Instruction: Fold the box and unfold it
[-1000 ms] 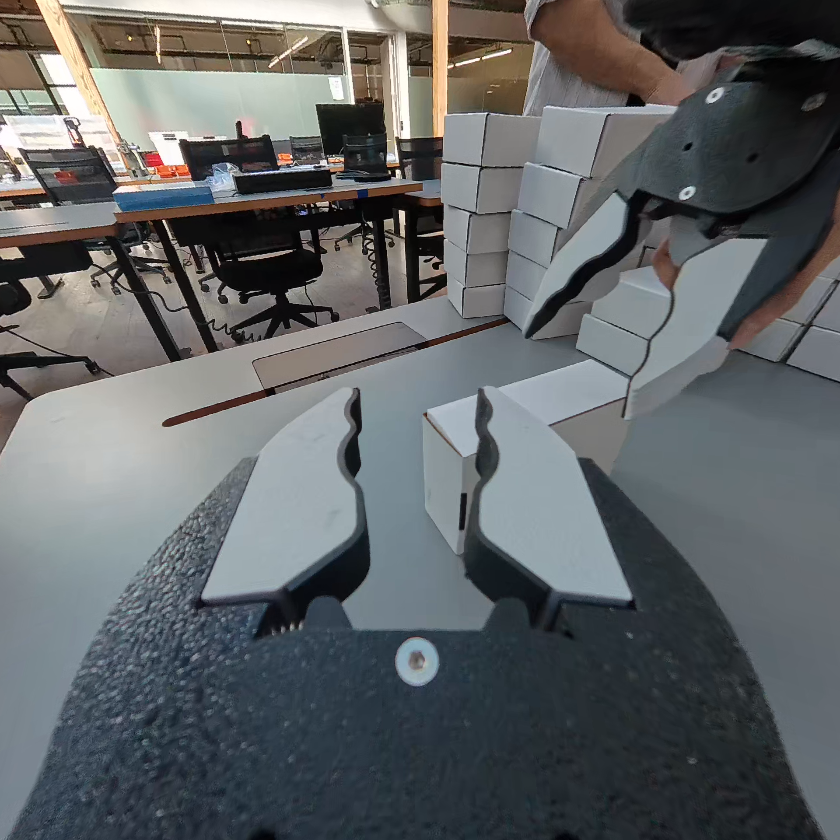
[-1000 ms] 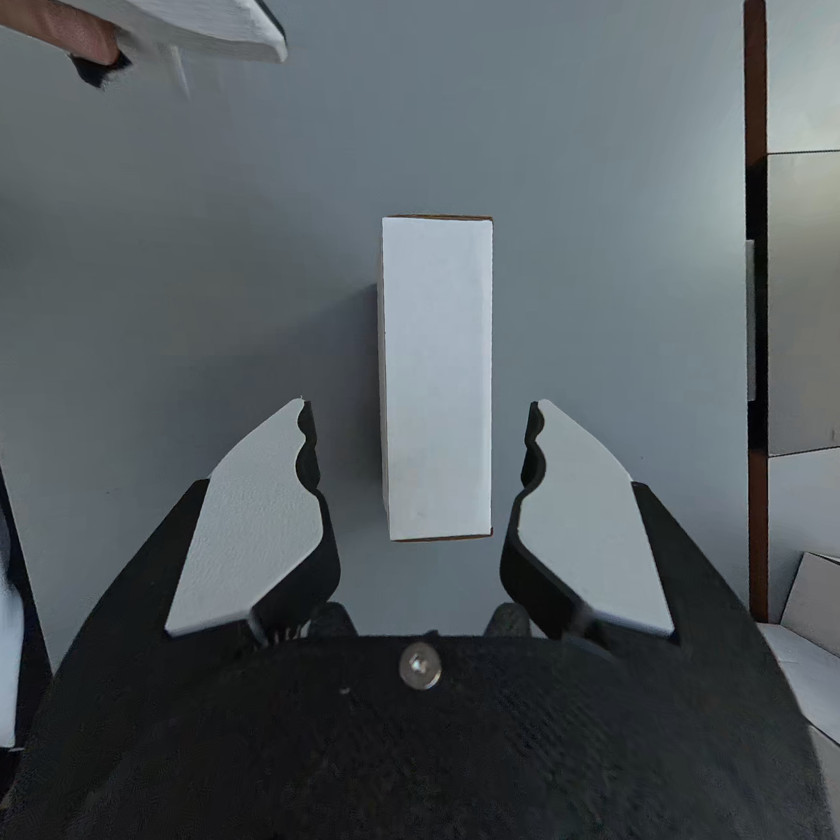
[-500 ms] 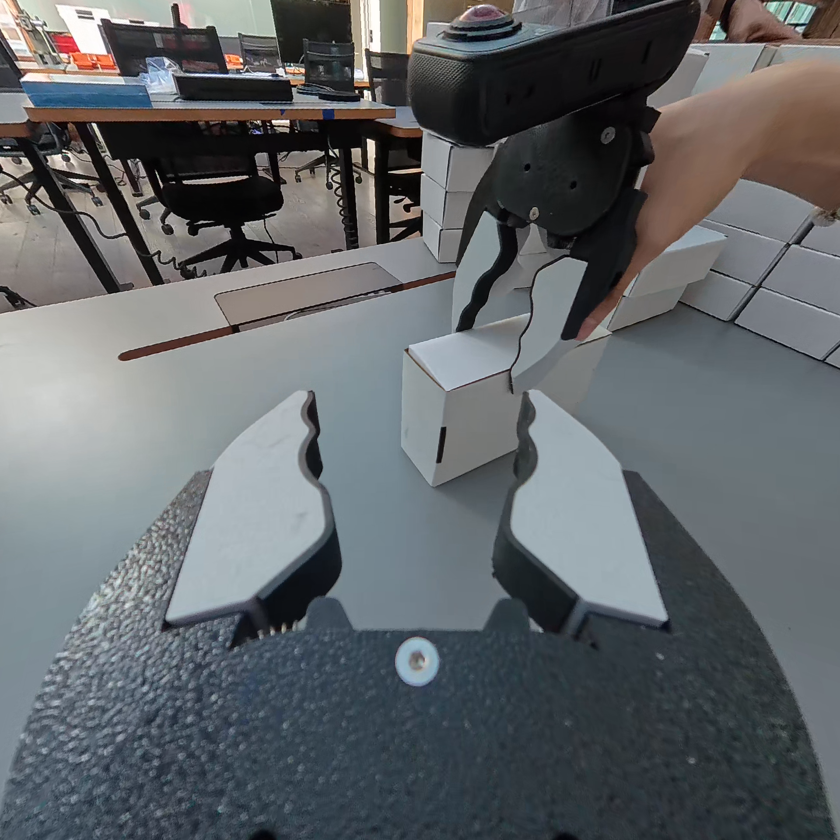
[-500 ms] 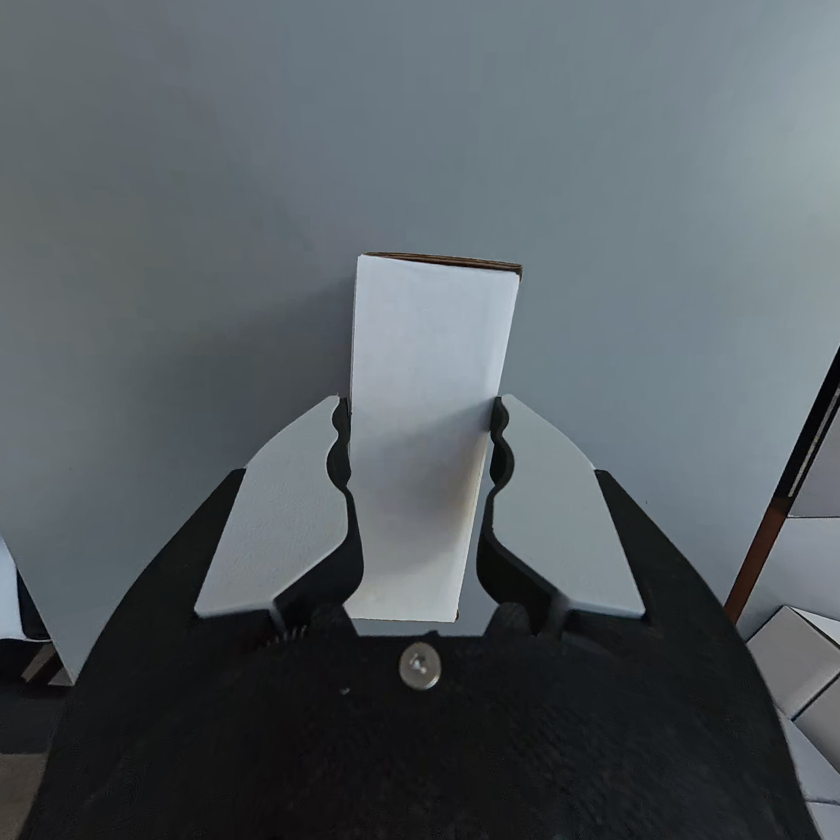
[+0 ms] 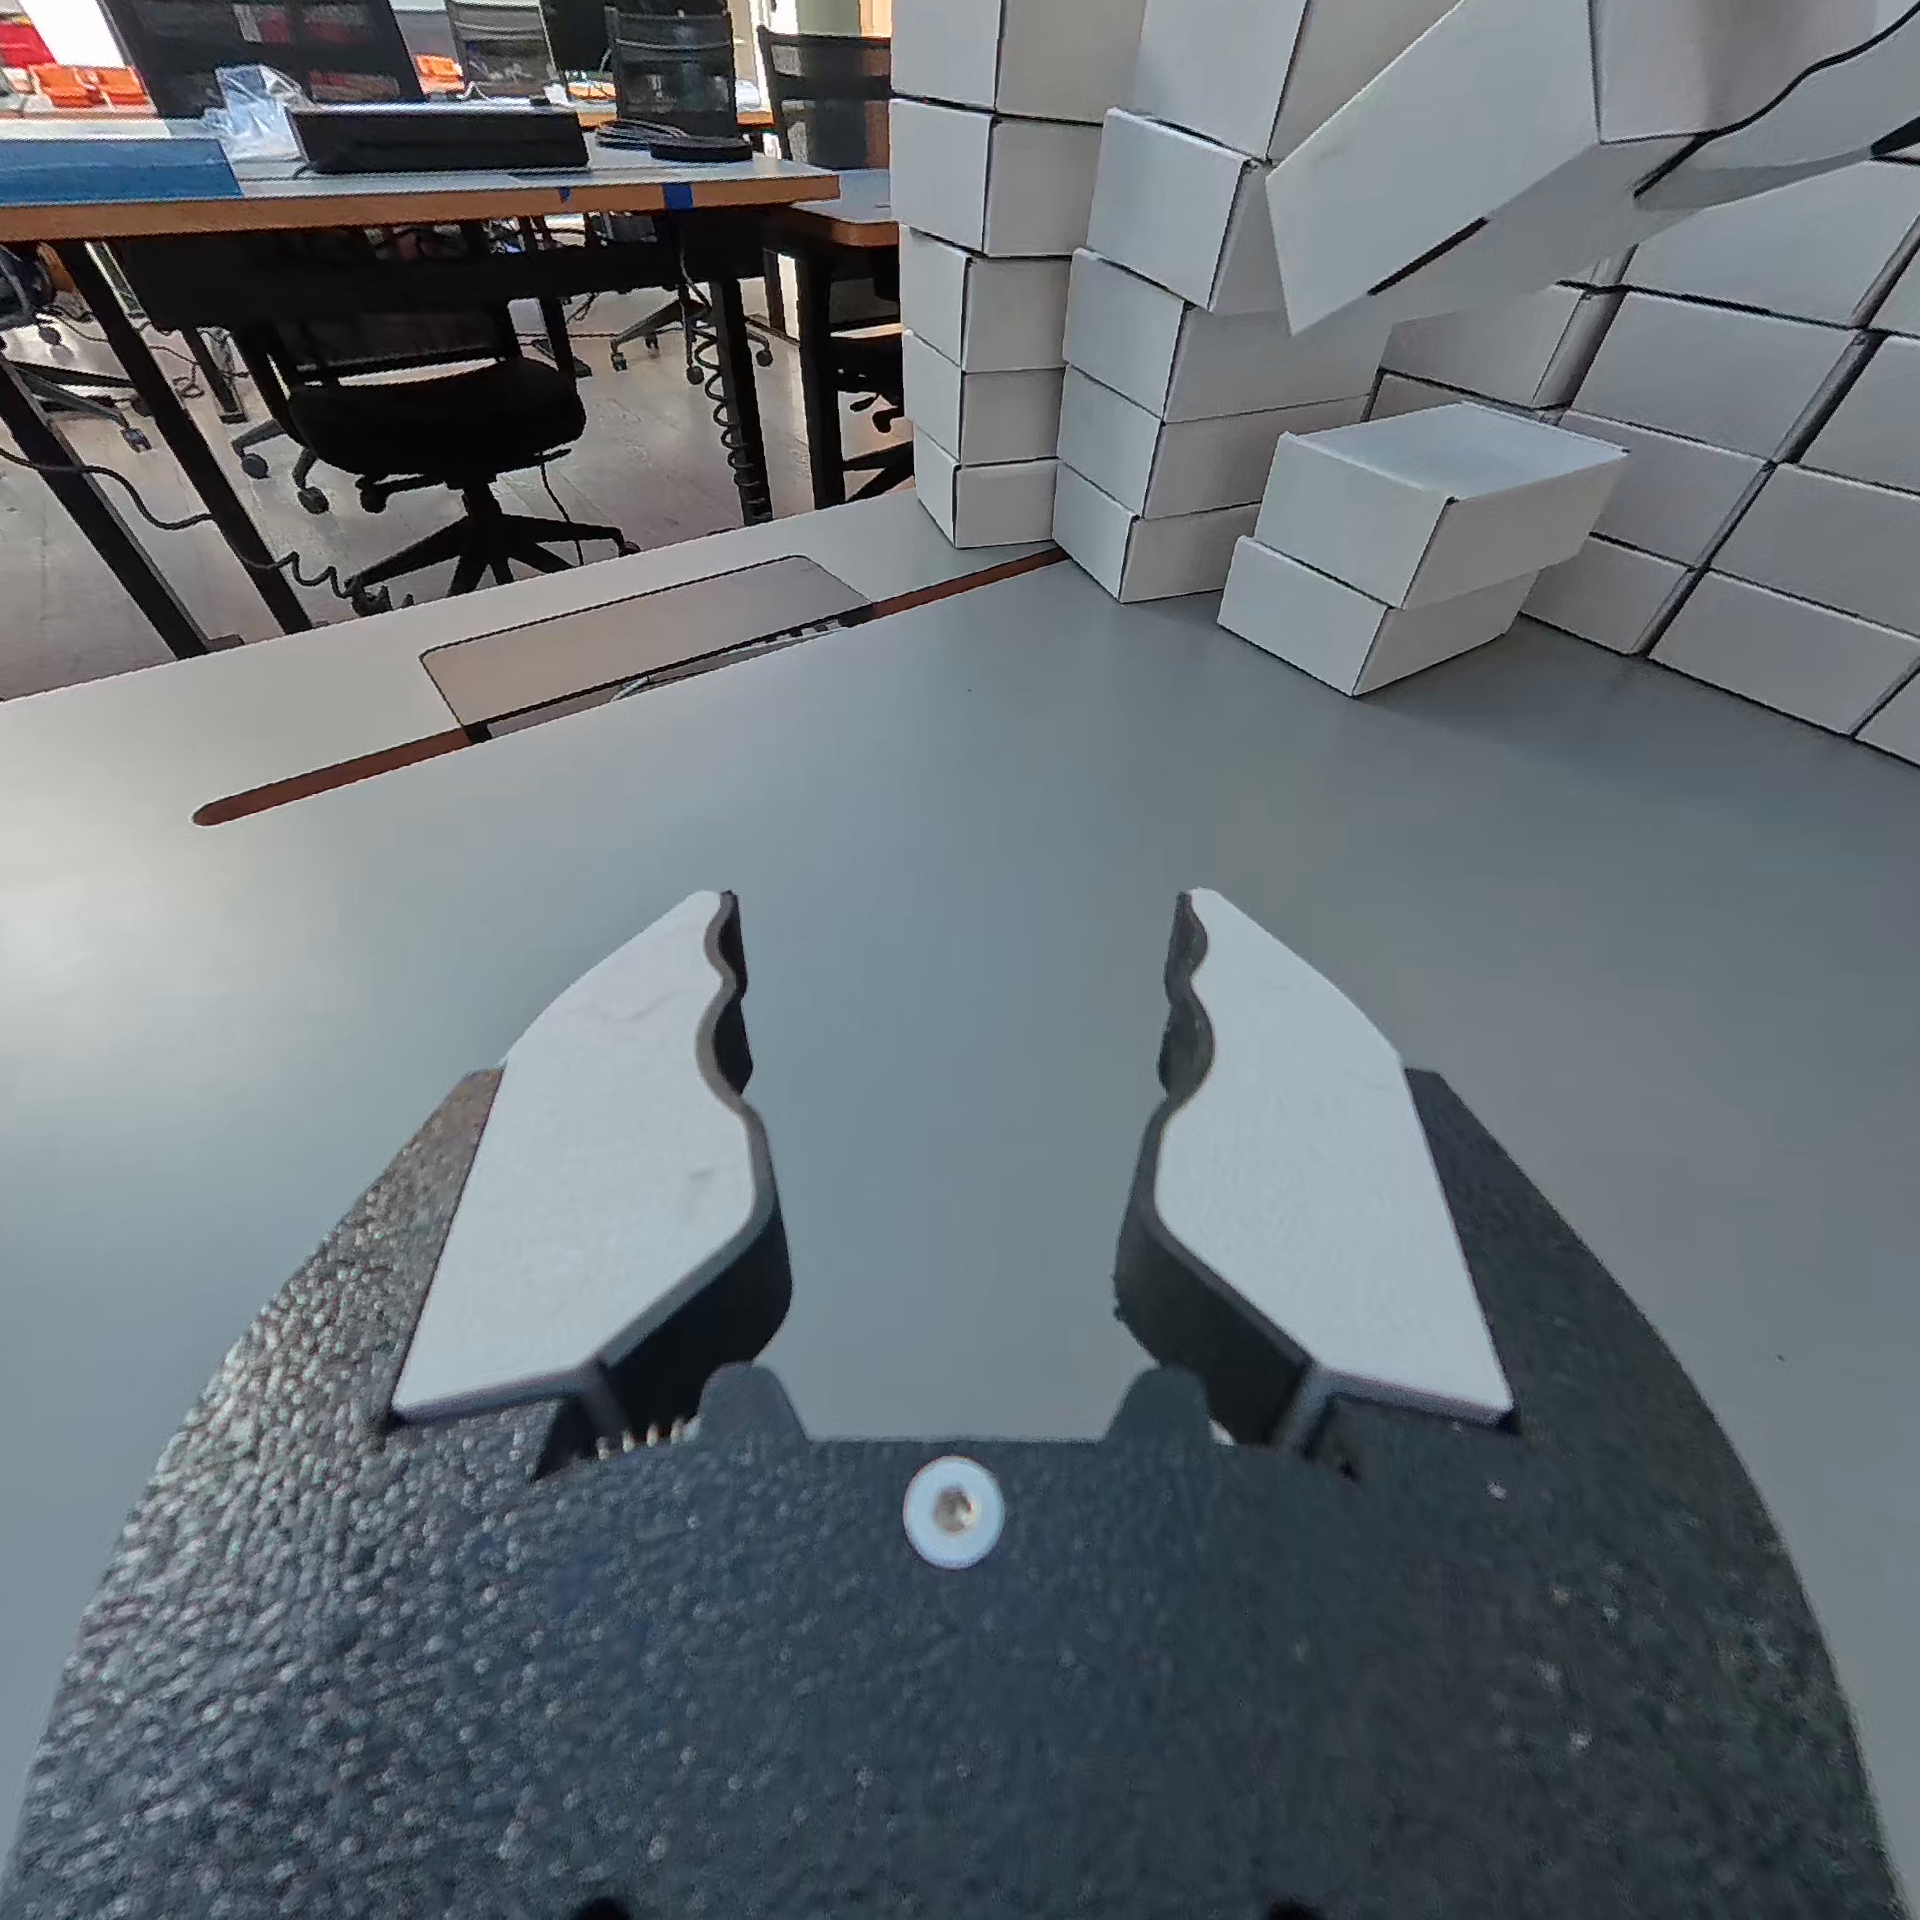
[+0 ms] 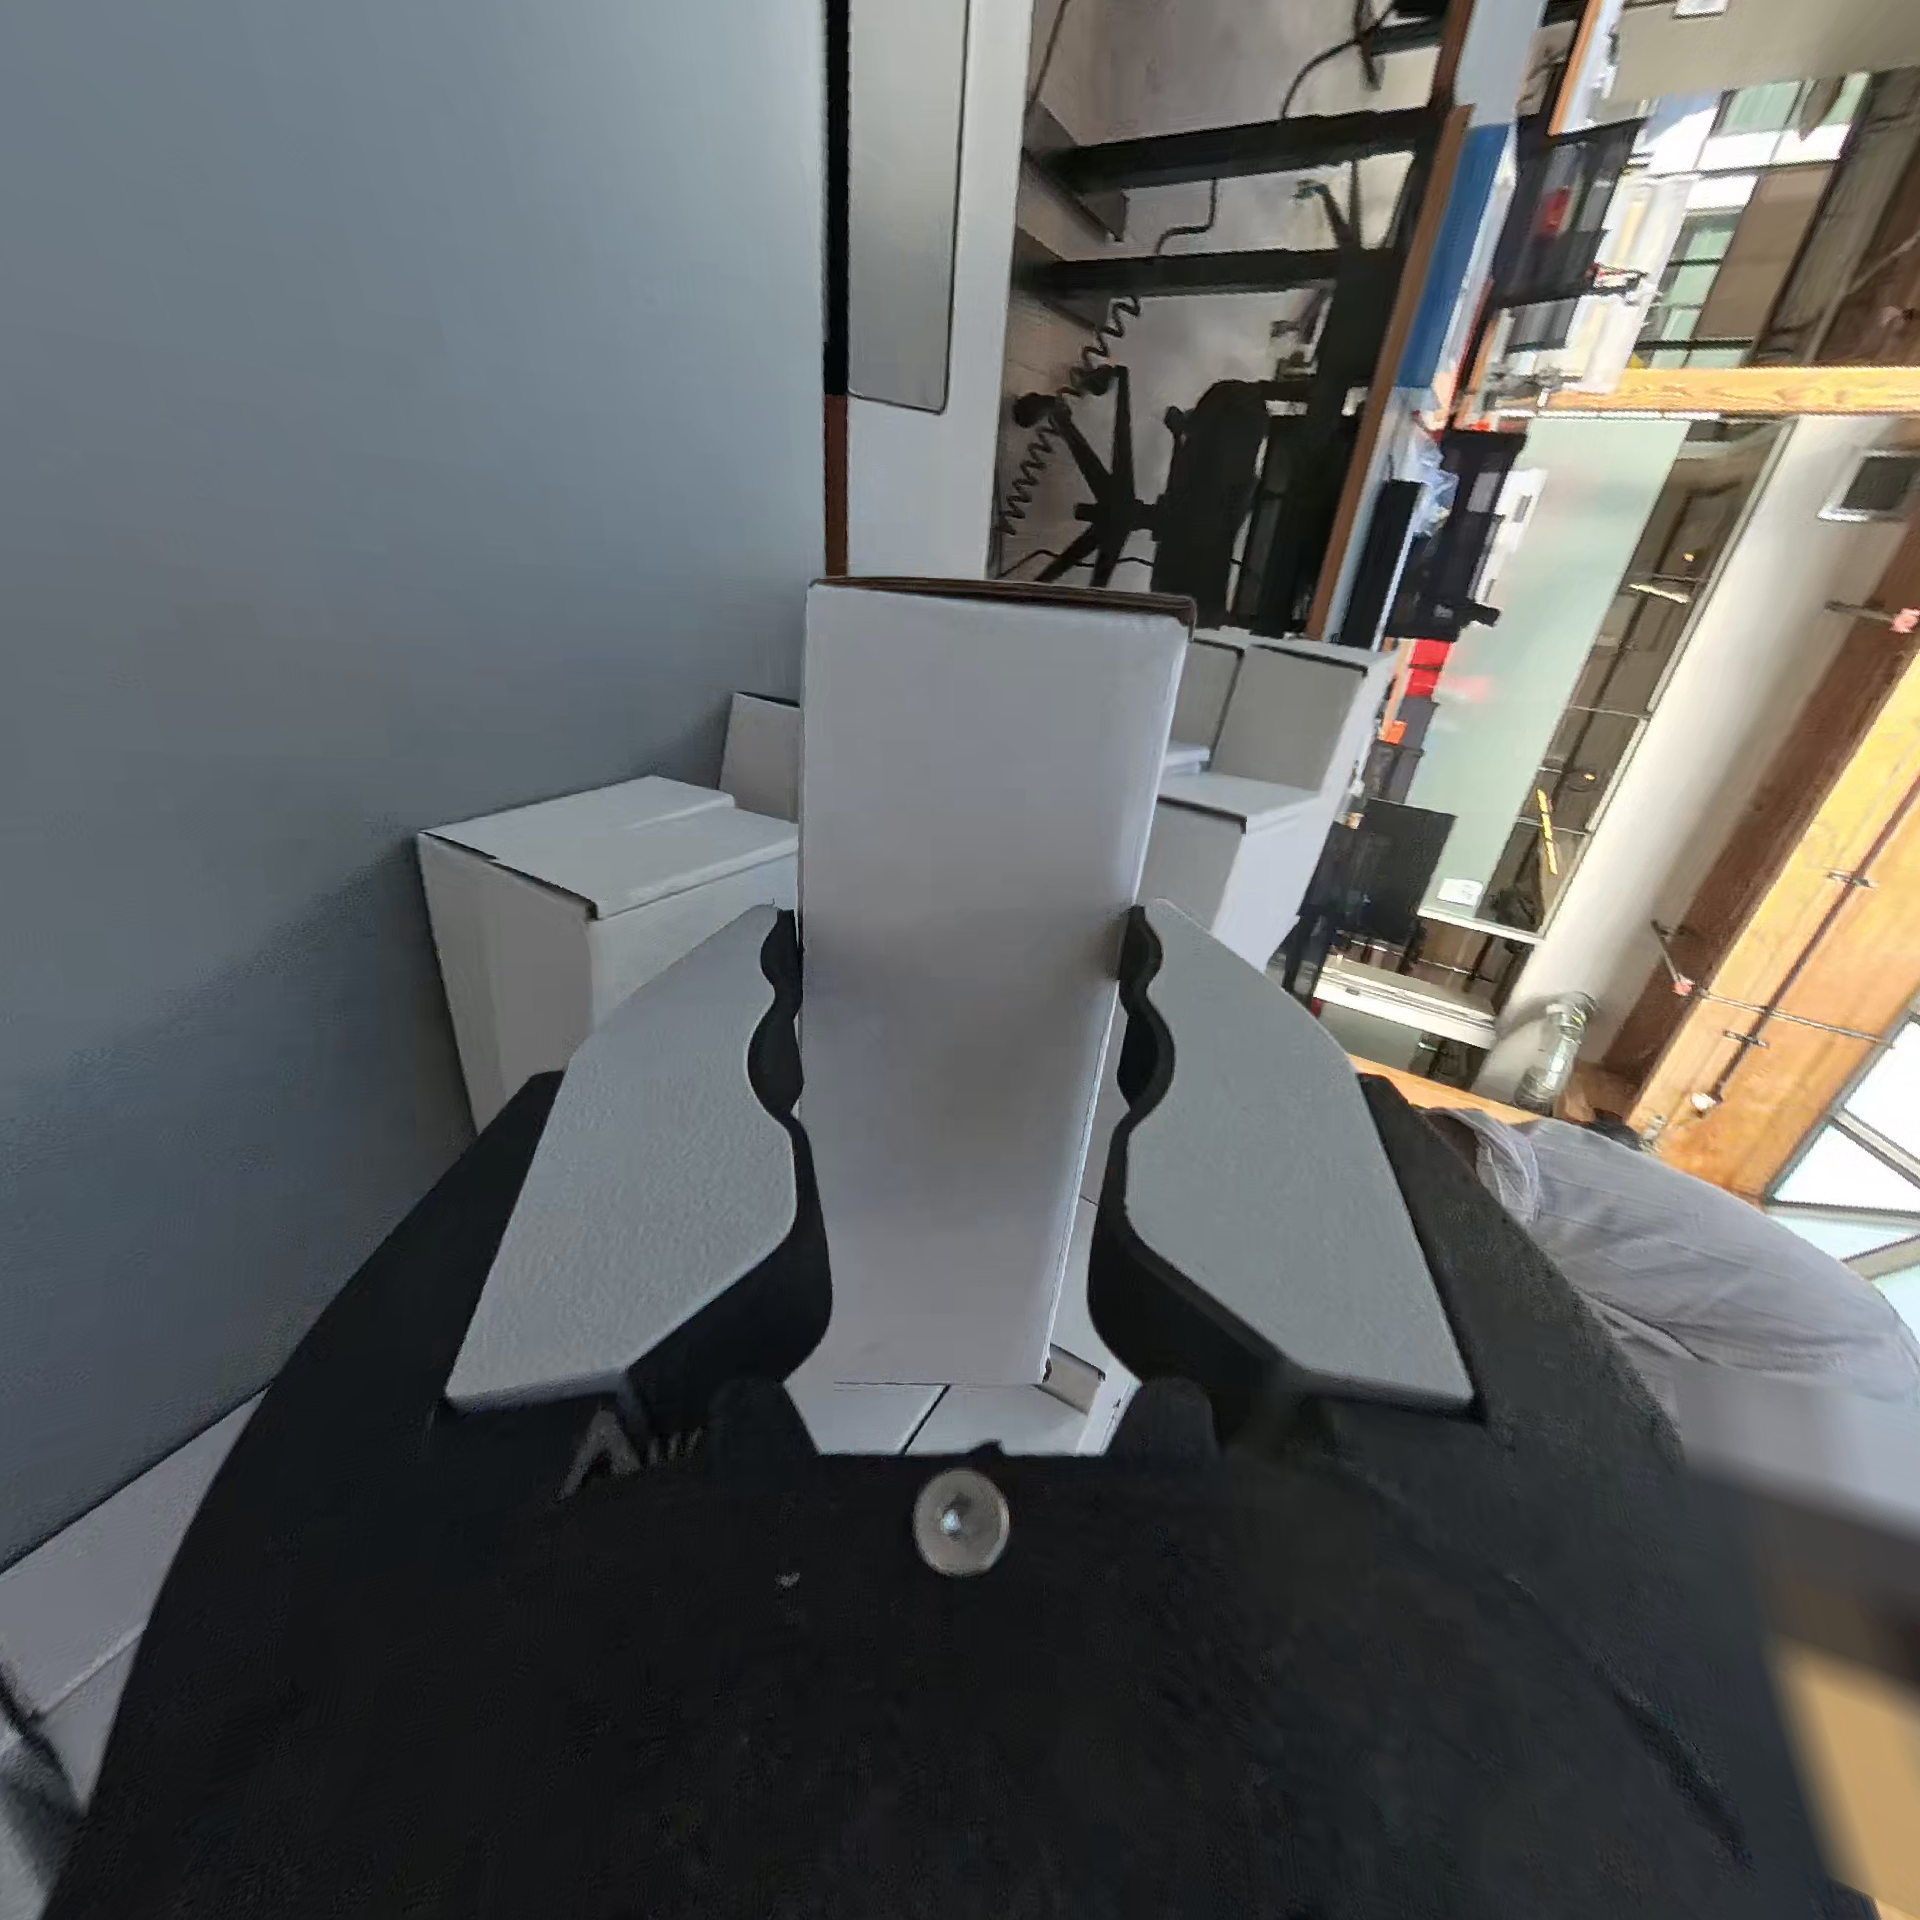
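White cardboard box [image 6: 987, 935] is clamped between the two fingers of the right gripper [image 6: 961, 1023]; each finger presses one long side of it, and the box reaches forward past the fingertips. Its faces are plain, with no print or label that I can read. In the left wrist view the same box [image 5: 1455, 156] shows high at the upper right, tilted, lifted clear off the grey table [image 5: 935, 779], with the tips of the right gripper [image 5: 1756, 135] on it.

The left gripper [image 5: 956, 909] hangs low over the table with its fingers spread wide, and nothing is between them; only bare table surface lies under the gap.

Ahead and to the right of the left gripper stands a wall of stacked white boxes [image 5: 1195, 343], also without readable writing, and two more boxes [image 5: 1403, 551] lie just in front of it, one on top of the other. Farther ahead to the left, beyond the table edge, there is a black office chair [image 5: 436, 416] under a desk [image 5: 416, 203].
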Tool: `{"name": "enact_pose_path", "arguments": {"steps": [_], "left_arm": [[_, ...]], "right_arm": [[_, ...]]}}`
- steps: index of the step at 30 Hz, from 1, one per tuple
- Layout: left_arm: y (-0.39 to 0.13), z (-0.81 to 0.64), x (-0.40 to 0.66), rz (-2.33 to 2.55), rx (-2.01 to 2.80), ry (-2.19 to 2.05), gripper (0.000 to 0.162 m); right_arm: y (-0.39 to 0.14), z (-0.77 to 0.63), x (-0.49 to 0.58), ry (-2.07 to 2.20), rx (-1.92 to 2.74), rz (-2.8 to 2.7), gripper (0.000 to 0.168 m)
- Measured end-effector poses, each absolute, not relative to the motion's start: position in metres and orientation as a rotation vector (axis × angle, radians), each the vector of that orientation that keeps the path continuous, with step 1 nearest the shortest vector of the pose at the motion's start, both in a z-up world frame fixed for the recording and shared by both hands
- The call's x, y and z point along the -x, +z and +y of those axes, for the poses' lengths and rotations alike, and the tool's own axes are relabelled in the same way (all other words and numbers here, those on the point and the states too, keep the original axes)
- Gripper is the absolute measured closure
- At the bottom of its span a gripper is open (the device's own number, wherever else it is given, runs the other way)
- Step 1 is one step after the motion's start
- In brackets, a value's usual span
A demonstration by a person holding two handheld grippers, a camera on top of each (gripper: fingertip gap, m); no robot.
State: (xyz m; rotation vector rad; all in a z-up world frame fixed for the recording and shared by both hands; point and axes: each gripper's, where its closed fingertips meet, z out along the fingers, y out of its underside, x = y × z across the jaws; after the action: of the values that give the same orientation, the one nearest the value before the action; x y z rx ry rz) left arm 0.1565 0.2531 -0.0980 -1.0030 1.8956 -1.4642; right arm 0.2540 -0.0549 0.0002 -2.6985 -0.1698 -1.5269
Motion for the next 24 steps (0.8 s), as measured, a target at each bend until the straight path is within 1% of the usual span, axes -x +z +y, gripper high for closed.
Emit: {"name": "enact_pose_path", "arguments": {"steps": [7,10,16,20,24], "left_arm": [[-0.097,0.235,-0.157,1.921,0.974,-1.542,0.085],[-0.103,0.235,-0.159,1.94,0.975,-1.519,0.085],[-0.106,0.238,-0.161,1.933,0.995,-1.543,0.085],[-0.109,0.238,-0.161,1.943,1.001,-1.551,0.085],[-0.114,0.239,-0.162,1.955,1.01,-1.542,0.085]], "right_arm": [[-0.034,-0.13,-0.286,-2.01,2.496,-0.149,0.108],[-0.051,-0.144,-0.29,-2.04,2.47,-0.082,0.108],[-0.065,-0.145,-0.298,-2.092,2.34,-0.184,0.108],[-0.09,-0.155,-0.305,-2.049,2.394,-0.16,0.108],[-0.091,-0.154,-0.3,-2.022,2.389,-0.191,0.108]]}}
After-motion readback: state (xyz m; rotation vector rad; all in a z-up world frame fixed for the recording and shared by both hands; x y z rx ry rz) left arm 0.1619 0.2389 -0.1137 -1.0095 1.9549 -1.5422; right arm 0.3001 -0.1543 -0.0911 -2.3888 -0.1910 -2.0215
